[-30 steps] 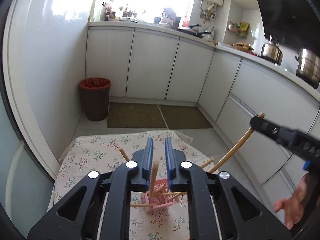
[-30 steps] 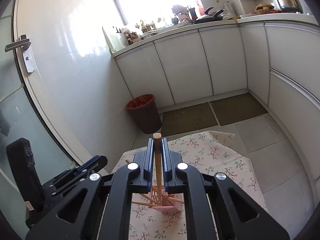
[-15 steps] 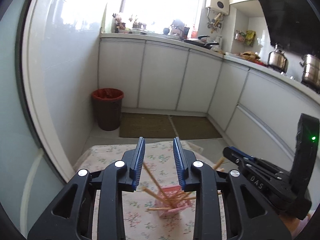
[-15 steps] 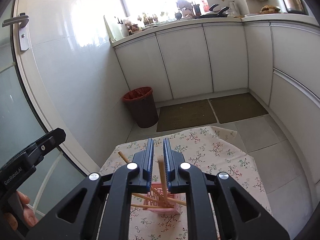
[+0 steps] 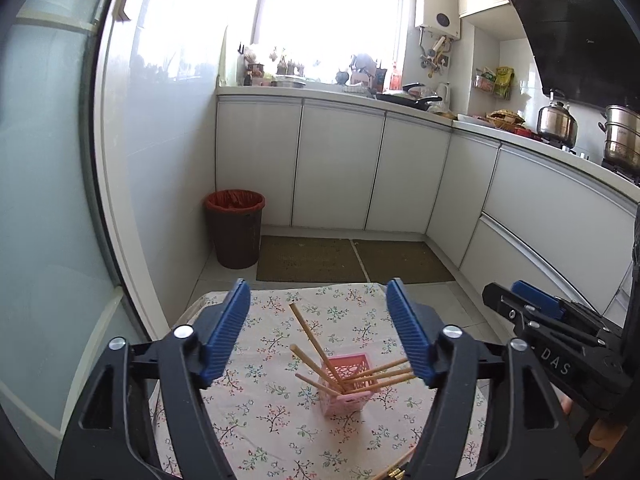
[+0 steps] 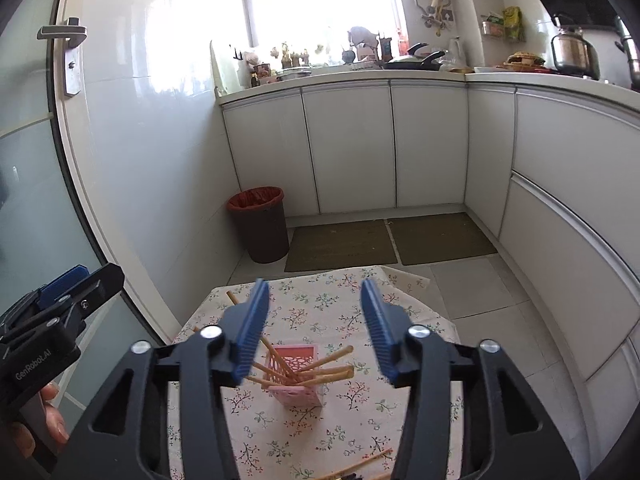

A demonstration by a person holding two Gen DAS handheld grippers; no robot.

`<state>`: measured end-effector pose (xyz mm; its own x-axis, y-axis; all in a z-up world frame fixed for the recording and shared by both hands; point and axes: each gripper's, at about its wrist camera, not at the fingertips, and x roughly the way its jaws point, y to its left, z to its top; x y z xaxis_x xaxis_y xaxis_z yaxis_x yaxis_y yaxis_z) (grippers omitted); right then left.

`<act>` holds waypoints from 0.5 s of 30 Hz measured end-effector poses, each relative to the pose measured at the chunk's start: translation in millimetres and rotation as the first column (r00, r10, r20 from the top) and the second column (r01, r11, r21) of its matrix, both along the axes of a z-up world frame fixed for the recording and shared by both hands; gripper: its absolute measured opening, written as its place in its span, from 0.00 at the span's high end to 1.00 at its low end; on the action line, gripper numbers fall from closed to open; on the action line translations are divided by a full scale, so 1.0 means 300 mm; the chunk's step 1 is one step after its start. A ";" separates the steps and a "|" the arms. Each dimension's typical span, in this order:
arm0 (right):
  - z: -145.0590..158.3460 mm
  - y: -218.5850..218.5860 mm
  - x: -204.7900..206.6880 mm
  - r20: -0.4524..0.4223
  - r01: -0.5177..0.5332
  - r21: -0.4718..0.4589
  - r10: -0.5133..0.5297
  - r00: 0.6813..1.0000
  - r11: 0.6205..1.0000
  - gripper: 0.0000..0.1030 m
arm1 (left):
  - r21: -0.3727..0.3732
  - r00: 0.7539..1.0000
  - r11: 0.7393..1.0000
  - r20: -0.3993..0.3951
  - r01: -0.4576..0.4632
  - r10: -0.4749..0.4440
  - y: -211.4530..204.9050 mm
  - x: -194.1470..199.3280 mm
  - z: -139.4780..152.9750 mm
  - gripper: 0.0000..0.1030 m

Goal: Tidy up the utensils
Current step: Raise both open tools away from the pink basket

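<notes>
now both my tools let go: the left gripper (image 5: pixel 318 332) is opening and nothing is between its blue pads, and the right gripper (image 6: pixel 316 330) is opening too, also empty. a second ago each one was closed on a chopstick above the pink basket (image 5: pixel 347 384); these sticks now lean inside it with the other chopsticks (image 5: pixel 316 340), on the flowered tablecloth (image 5: pixel 280 420). i judge this pair is delivered. more chopsticks (image 6: pixel 356 466) lie at the near edge of the table. both grippers point a little downward, above the basket and pulled back from it.
</notes>
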<state>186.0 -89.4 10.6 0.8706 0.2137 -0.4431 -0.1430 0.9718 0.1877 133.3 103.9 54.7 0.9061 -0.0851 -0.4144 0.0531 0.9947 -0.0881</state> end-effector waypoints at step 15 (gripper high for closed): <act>0.005 -0.140 -0.222 0.019 0.187 0.001 -0.187 0.982 0.982 0.07 | 0.037 1.000 0.999 0.022 0.007 -0.008 -0.081 -0.183 0.030 0.07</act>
